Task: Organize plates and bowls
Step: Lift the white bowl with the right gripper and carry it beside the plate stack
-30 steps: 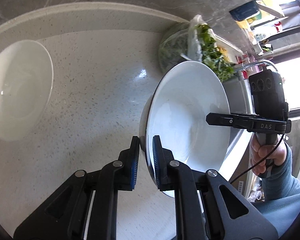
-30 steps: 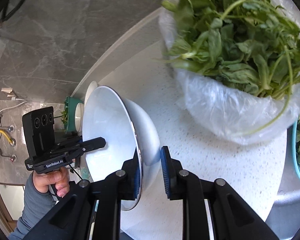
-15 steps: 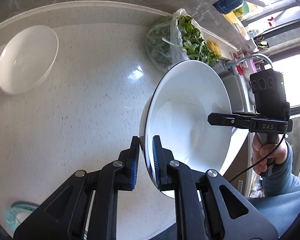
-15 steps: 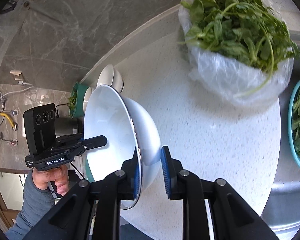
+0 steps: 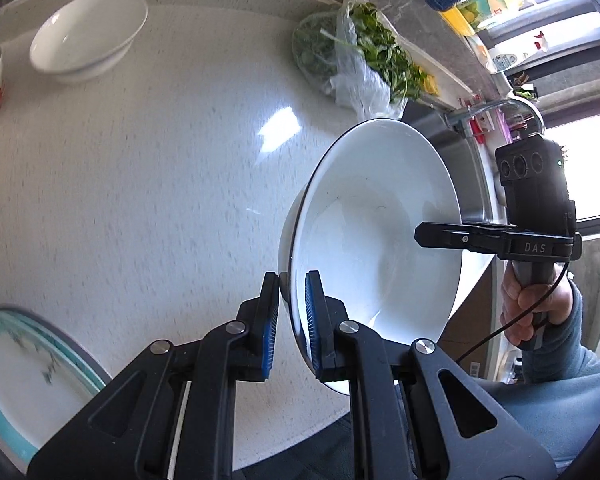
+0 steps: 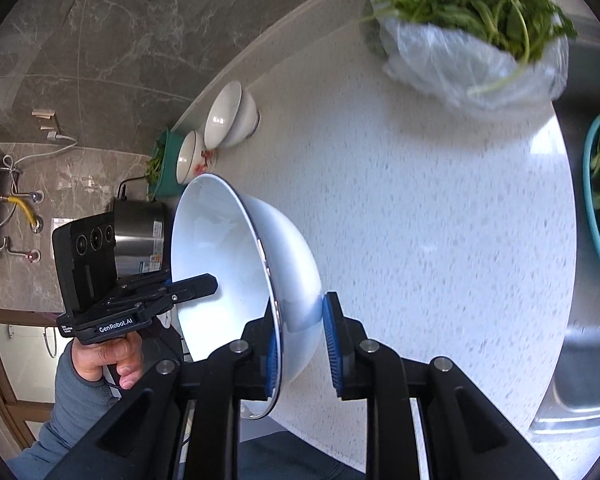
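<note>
Above counter (image 5: 140, 200), bowl (image 5: 372, 232) sideways (rim-gripped)

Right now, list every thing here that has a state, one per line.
Big white bowl: lifted off the counter, tipped on edge, gripped at opposite rims.
Left gripper: shut on the bowl's rim.
Right gripper: shut on the bowl's rim.
Small white bowl: upright on the counter, empty.
Red-patterned bowl: upright on the counter.
Bag of greens: open.
</note>
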Motion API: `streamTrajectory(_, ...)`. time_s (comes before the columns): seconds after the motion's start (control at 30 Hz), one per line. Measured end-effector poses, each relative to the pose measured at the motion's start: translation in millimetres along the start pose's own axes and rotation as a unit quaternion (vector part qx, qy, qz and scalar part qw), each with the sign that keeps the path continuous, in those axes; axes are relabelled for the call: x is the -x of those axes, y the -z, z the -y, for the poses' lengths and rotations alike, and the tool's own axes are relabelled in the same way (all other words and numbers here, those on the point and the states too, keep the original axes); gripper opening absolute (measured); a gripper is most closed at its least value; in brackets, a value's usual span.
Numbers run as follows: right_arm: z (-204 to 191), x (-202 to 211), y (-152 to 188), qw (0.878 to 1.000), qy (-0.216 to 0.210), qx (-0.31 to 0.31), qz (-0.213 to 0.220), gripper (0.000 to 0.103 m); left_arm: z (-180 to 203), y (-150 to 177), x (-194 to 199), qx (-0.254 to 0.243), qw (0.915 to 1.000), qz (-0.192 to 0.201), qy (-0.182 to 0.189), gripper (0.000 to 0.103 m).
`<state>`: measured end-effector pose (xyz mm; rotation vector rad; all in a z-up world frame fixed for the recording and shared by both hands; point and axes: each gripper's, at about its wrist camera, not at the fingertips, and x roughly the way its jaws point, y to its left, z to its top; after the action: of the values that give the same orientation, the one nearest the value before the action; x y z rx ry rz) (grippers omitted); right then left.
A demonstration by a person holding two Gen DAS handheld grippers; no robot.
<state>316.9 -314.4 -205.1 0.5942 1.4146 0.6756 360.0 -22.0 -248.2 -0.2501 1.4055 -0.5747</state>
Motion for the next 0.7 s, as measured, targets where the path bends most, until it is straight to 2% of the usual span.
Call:
streamTrajectory(0.33,13.7,-19.5,36.4,1.000,-0.007,-0.012,-0.022,0.023,-3.7,49.9,-13.6,0.024,0.9997,-0.002,0.001,0.011)
streamTrajectory(0.6,34.7,-24.6,47.6,0.999,-0.006,-0.025,-0.028,0.023,-12.5,63.6,-40.3,0.043,0.9990,-0.002,0.007,0.011)
streamTrajectory(0.7,40.3,-30.2,49.6,0.999,-0.003,-0.022,-0.030,0.023,-15.8,68.6,-48.1,0.045,0.9990,-0.005,-0.006,0.011)
